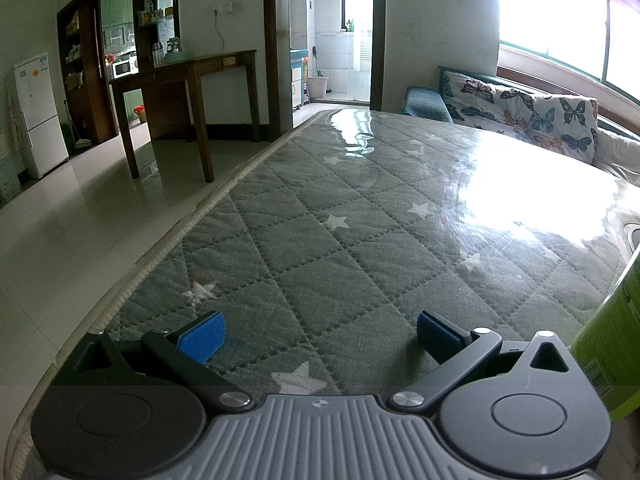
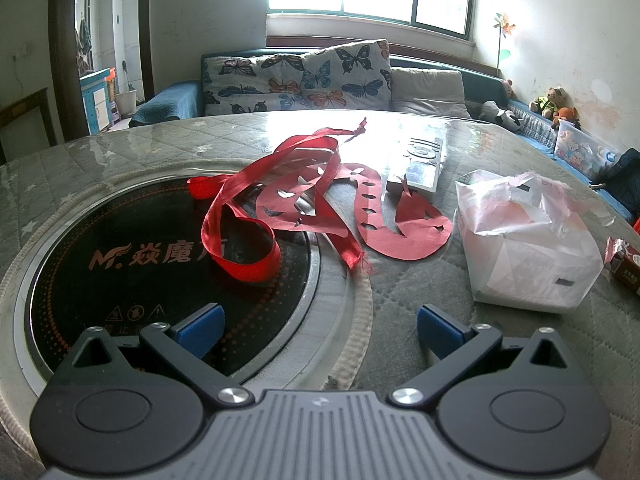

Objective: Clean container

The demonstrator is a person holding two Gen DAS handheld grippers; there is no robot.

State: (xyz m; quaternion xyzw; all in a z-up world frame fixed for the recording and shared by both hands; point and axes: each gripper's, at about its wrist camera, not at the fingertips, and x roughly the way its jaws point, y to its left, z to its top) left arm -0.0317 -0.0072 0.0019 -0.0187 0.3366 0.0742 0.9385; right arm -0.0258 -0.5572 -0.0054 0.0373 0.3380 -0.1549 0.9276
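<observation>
both tools, left tool (image 1: 320, 334) and right tool (image 2: 320, 332), gape empty; the green container (image 1: 612, 336) stands at the left view's right edge on the counter (image 1: 360, 220); likely light, stiff, slick-walled, so grip across its middle
</observation>
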